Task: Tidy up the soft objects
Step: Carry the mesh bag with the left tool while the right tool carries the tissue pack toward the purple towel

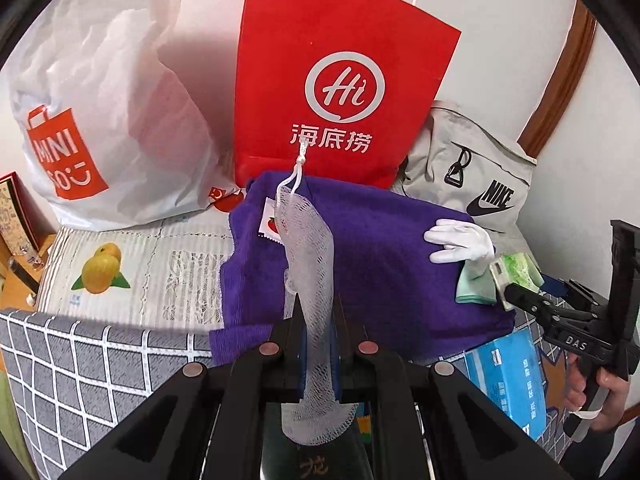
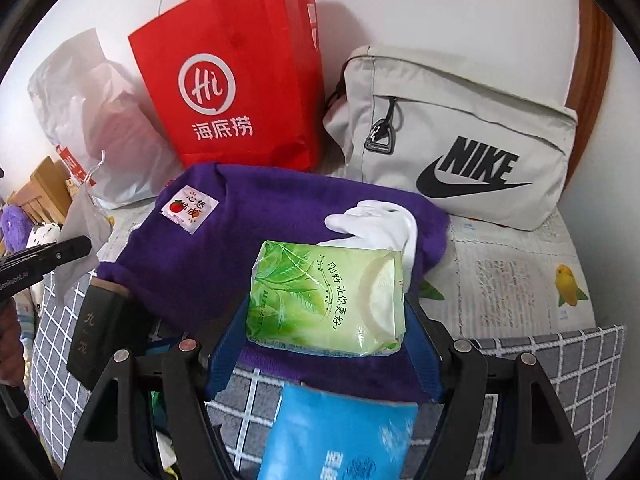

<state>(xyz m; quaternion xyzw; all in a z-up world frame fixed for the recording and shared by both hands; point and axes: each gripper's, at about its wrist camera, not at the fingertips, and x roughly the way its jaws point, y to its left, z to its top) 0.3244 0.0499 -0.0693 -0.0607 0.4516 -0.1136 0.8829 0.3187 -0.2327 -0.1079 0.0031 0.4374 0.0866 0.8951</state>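
Note:
My left gripper (image 1: 316, 316) is shut on a white mesh pouch (image 1: 310, 264) with a drawstring, held up over a folded purple towel (image 1: 384, 264). My right gripper (image 2: 326, 304) is shut on a green tissue pack (image 2: 324, 296), held above the towel's (image 2: 240, 240) near edge. A white glove (image 2: 376, 226) lies on the towel's right part, also seen in the left wrist view (image 1: 460, 244). The right gripper (image 1: 520, 296) with the tissue pack (image 1: 516, 272) shows at the right of the left wrist view. The left gripper (image 2: 80, 246) with the pouch (image 2: 84, 220) shows at the left of the right wrist view.
A red paper bag (image 1: 340, 80), a white plastic Miniso bag (image 1: 100, 120) and a grey Nike bag (image 2: 452, 136) stand at the wall behind the towel. A blue tissue pack (image 2: 332, 436) lies in front on grey checked fabric (image 1: 80, 368). A dark box (image 2: 96, 328) lies at the left.

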